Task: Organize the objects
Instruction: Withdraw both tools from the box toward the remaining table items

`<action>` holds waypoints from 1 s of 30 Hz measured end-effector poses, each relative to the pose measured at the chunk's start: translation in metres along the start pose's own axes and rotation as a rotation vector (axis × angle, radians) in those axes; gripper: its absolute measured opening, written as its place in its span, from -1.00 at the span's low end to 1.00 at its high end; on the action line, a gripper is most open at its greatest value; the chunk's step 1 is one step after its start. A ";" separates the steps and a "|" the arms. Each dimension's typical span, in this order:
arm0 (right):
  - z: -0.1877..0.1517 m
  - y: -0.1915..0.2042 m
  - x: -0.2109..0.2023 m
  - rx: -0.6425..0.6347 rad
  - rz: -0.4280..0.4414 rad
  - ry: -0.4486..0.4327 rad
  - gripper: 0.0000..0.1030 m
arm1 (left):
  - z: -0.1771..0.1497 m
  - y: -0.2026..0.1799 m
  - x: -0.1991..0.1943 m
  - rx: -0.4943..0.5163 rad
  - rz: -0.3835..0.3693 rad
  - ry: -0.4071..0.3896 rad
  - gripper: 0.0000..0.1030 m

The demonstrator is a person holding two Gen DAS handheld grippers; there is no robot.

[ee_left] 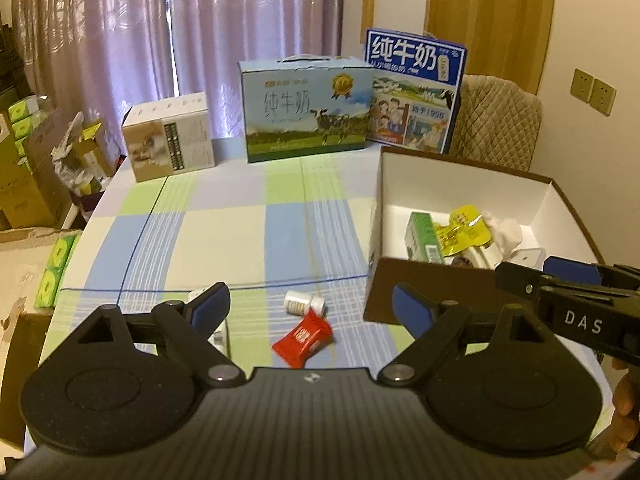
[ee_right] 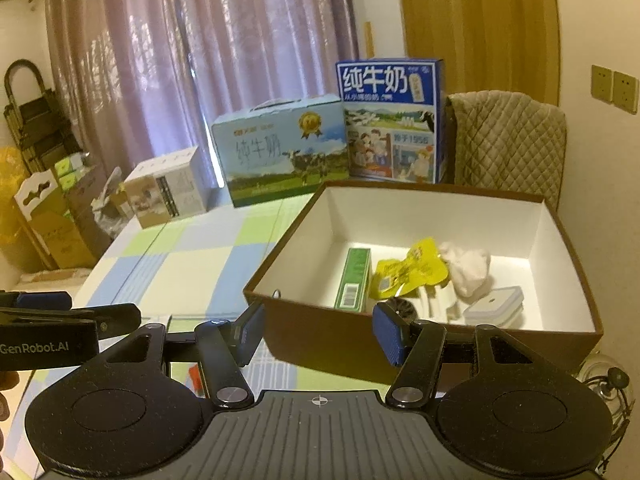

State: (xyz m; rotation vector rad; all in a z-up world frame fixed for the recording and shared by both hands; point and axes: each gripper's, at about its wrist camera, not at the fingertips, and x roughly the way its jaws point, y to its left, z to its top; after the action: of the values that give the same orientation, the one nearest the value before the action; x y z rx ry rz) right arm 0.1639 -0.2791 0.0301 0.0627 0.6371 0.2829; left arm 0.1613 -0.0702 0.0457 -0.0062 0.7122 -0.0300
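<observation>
A brown box with white inside (ee_left: 460,184) (ee_right: 400,216) stands at the table's right side. In it lie a green carton (ee_right: 354,278), a yellow packet (ee_right: 408,270), a crumpled white tissue (ee_right: 468,266) and a white lidded container (ee_right: 496,304). On the checked cloth, left of the box, lie a red wrapped snack (ee_left: 302,336) and a small white bottle (ee_left: 304,304) on its side. My left gripper (ee_left: 310,304) hangs open above them. A white item (ee_left: 218,330) shows partly behind its left finger. My right gripper (ee_right: 318,330) is open and empty at the box's near wall.
Two milk cartons (ee_left: 306,108) (ee_left: 414,88) and a small beige box (ee_left: 170,136) stand along the table's far edge. A quilted chair back (ee_right: 508,140) rises behind the brown box. Cardboard boxes and green packs (ee_left: 28,168) crowd the floor at left.
</observation>
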 end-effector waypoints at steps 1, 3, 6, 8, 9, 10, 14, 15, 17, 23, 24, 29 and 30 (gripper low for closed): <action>-0.001 0.000 0.001 -0.003 0.005 0.006 0.10 | -0.002 0.002 0.000 -0.005 0.002 0.005 0.68; -0.004 0.002 0.004 -0.007 0.016 0.014 0.10 | -0.005 0.007 0.001 -0.017 0.004 0.014 0.68; -0.007 0.004 0.008 -0.011 0.033 0.025 0.10 | -0.010 0.014 0.002 -0.031 0.016 0.027 0.69; -0.010 0.006 0.010 -0.013 0.043 0.034 0.10 | -0.013 0.018 0.002 -0.042 0.021 0.036 0.69; -0.011 0.007 0.011 -0.016 0.047 0.040 0.10 | -0.015 0.021 0.002 -0.048 0.021 0.039 0.69; -0.012 0.008 0.013 -0.019 0.052 0.049 0.10 | -0.017 0.022 0.002 -0.051 0.021 0.042 0.69; -0.018 0.012 0.019 -0.022 0.069 0.083 0.10 | -0.026 0.027 0.003 -0.059 0.024 0.060 0.69; -0.019 0.012 0.021 -0.024 0.070 0.088 0.10 | -0.029 0.028 0.004 -0.062 0.025 0.068 0.69; -0.021 0.013 0.023 -0.029 0.071 0.097 0.10 | -0.033 0.031 0.005 -0.070 0.032 0.080 0.69; -0.028 0.016 0.030 -0.042 0.077 0.125 0.10 | -0.045 0.039 0.006 -0.085 0.041 0.105 0.69; -0.029 0.017 0.031 -0.043 0.081 0.131 0.10 | -0.047 0.040 0.007 -0.087 0.044 0.110 0.69; -0.036 0.021 0.039 -0.051 0.102 0.170 0.10 | -0.056 0.045 0.009 -0.092 0.049 0.122 0.73; -0.038 0.021 0.041 -0.054 0.104 0.175 0.10 | -0.058 0.045 0.009 -0.090 0.051 0.123 0.76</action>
State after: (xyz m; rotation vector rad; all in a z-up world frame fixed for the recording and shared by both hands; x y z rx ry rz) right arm 0.1675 -0.2483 -0.0207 0.0188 0.8006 0.4087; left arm 0.1313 -0.0248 -0.0050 -0.0726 0.8356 0.0512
